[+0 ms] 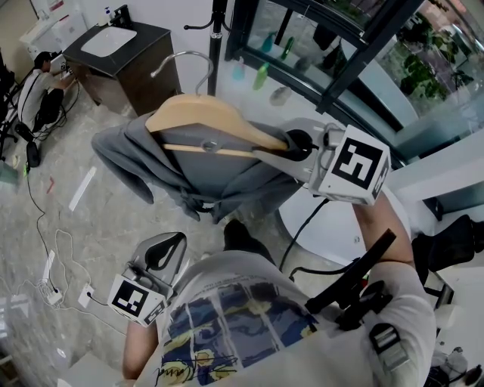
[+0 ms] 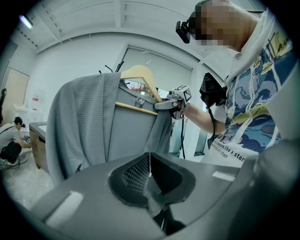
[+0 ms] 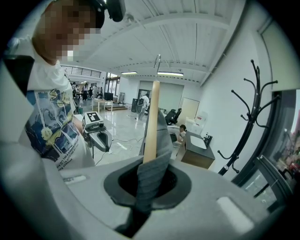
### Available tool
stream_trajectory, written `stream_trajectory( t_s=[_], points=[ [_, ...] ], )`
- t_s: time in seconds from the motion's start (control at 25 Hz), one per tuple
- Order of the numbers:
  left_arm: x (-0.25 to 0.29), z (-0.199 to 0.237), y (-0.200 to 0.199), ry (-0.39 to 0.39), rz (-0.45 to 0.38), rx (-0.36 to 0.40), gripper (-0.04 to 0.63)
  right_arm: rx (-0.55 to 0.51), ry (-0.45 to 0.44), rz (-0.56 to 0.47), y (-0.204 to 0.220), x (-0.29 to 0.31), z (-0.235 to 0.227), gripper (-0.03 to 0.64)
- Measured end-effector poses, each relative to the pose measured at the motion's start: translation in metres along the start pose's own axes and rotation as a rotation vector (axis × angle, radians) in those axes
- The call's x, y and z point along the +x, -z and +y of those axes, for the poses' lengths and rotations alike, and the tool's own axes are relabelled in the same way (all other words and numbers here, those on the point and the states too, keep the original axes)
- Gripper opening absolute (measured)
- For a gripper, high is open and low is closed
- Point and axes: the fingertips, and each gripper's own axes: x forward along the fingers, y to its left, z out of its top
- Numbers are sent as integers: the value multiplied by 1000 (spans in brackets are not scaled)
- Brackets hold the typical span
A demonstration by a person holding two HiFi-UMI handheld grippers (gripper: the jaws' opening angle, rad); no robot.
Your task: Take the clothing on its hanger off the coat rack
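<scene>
At the upper left of the head view, a seated person point(image 1: 38, 83) is seen on the floor beside a dark counter point(image 1: 144, 75) into which a white sink point(image 1: 110, 41) is set. Below, at the left edge, a white power strip point(image 1: 51, 293) with cables is laid on the marbled floor. At the lower left the left claw point(image 1: 168, 246) is held close to the person's body. In the left gripper view its jaws are pressed together, and nothing is gripped between them. In the middle of the frame a grey knit garment point(image 1: 144, 155) is draped over a wooden hanger point(image 1: 204, 117). The hanger's metal hook point(image 1: 189, 59) is caught on nothing. The black coat rack point(image 1: 219, 19) is seen at the top centre, apart from the hook. In the right gripper view it stands well to the right of the hanger. Right of centre, the right claw point(image 1: 295, 143) is clamped on the end of the hanger's arm. A fold of the grey knit is pinched between its jaws together with the wood, and the hanger is carried in the air by that end.
</scene>
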Motion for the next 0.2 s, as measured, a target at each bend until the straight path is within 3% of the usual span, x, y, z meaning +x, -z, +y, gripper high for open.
stream_trajectory(
  t_s=[0.2],
  points=[
    [5,4,-1,5,1,-5,14,0,5,-1,0,0,-9,12]
  ],
)
